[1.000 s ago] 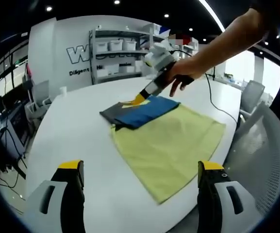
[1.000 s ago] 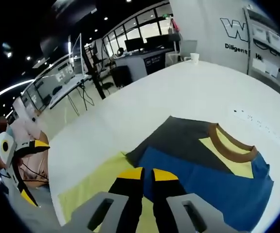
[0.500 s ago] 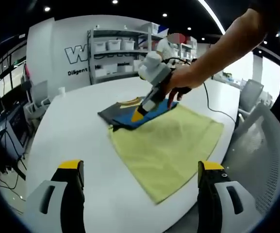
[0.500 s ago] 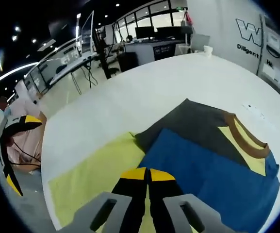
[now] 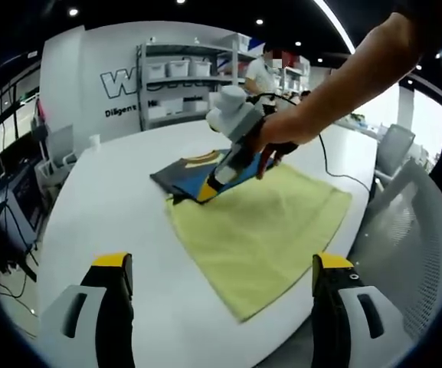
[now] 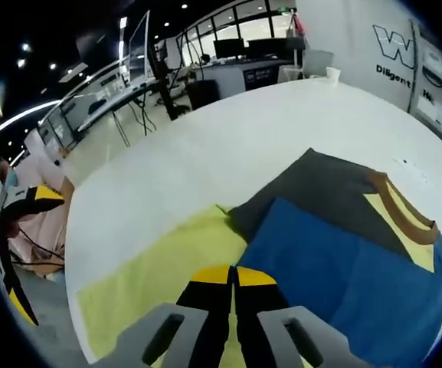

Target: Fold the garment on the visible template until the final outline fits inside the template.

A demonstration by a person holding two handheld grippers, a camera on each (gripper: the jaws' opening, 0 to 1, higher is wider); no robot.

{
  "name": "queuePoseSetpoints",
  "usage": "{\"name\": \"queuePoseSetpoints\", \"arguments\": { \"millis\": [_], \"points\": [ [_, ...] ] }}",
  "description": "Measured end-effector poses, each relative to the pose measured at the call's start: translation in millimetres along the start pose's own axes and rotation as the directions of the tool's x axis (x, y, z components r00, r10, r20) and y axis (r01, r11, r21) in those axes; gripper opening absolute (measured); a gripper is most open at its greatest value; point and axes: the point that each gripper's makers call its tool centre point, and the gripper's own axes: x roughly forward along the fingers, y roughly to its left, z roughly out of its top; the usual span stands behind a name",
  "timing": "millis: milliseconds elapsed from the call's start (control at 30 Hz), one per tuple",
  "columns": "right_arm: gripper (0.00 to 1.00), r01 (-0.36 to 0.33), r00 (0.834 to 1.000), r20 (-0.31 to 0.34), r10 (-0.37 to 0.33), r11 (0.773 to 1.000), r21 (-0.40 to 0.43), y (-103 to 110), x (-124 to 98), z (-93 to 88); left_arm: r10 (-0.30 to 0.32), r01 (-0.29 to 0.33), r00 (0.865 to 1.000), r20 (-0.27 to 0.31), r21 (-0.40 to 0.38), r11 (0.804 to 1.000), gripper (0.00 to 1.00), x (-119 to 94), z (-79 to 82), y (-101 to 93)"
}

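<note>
The folded garment (image 5: 181,173), blue over dark grey with a yellow panel and brown collar (image 6: 404,218), lies at the far corner of the yellow-green template cloth (image 5: 263,226), partly on the white table. A hand holds my right gripper (image 5: 207,187) with its tips low at the garment's near edge. In the right gripper view, that gripper (image 6: 232,273) has its jaws together with nothing seen between them, over the line where the blue garment (image 6: 335,268) meets the template (image 6: 148,280). My left gripper (image 5: 222,264) stands open, back from the template's near edge.
The round white table (image 5: 106,207) drops off at its edge near a mesh chair (image 5: 404,222). A black cable (image 5: 343,165) trails across the far right of the table. Shelves with bins (image 5: 178,84) stand behind. My left gripper (image 6: 18,222) shows beyond the table edge.
My right gripper has moved left across the garment, from its collar end to its near-left edge, staying shut. The left gripper has kept open and barely shifted.
</note>
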Motion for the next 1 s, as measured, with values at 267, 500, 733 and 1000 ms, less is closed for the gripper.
{"name": "queuePoseSetpoints", "arguments": {
  "millis": [267, 500, 733, 1000],
  "points": [
    [0.0, 0.01, 0.999, 0.046, -0.011, 1.0, 0.008, -16, -21, 13.4, -0.004, 0.004, 1.0, 0.005, 0.0, 1.0, 0.97, 3, 1.6, -0.1],
    [0.0, 0.03, 0.996, 0.085, -0.032, 0.999, 0.032, -32, -45, 20.0, -0.025, 0.025, 1.0, 0.01, 0.004, 1.0, 0.97, 9, 4.2, -5.0],
    [0.13, -0.008, 0.986, 0.168, -0.003, 0.998, 0.069, -31, -70, 32.3, -0.055, 0.055, 0.998, -0.003, 0.025, 0.998, 0.97, 14, 1.3, -8.5],
    [0.3, -0.01, 0.972, 0.236, -0.009, 0.997, 0.078, -35, -96, 43.6, -0.081, 0.082, 0.997, -0.012, 0.041, 0.996, 0.96, 19, 1.4, -8.5]
  ]
}}
